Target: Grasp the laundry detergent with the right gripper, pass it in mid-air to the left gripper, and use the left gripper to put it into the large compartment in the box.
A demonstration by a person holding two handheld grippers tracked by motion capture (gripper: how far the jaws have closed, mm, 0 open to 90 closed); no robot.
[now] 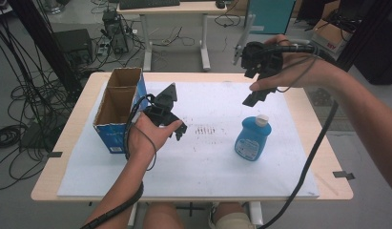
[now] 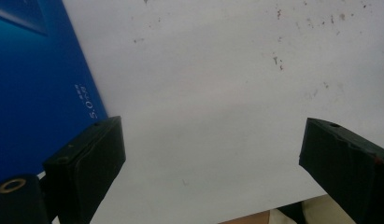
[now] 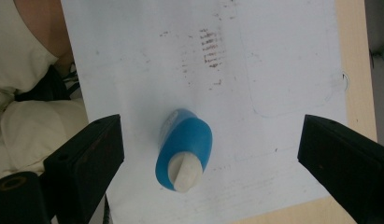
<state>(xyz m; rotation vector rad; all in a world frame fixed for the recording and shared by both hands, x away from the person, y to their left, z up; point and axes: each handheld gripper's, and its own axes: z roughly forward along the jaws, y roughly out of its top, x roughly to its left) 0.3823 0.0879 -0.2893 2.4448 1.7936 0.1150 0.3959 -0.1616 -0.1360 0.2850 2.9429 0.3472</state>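
White-sheeted table (image 1: 208, 171), blue bottle (image 1: 251, 139) standing free mid-sheet, right gripper (image 1: 254, 93) spread above it, left gripper (image 1: 177, 128) spread beside cardboard box (image 1: 118, 112)

Grey floor (image 1: 22, 157) strewn with black cables (image 1: 12, 100); a white-legged desk (image 1: 174, 9) behind; a cardboard box (image 1: 329, 36) far right.

My left gripper (image 2: 213, 163) has its jaws spread wide — nothing between them but bare white sheet (image 2: 217, 84). Blue box (image 2: 35, 84) is the landmark: its wall fills the upper left, small white print on it, one jaw just beside it, whether touching I can't tell. Away from the box, upper right, the sheet carries small dark specks (image 2: 278, 60). Down past the sheet's edge — pale fabric (image 2: 297, 217), well apart from the box.
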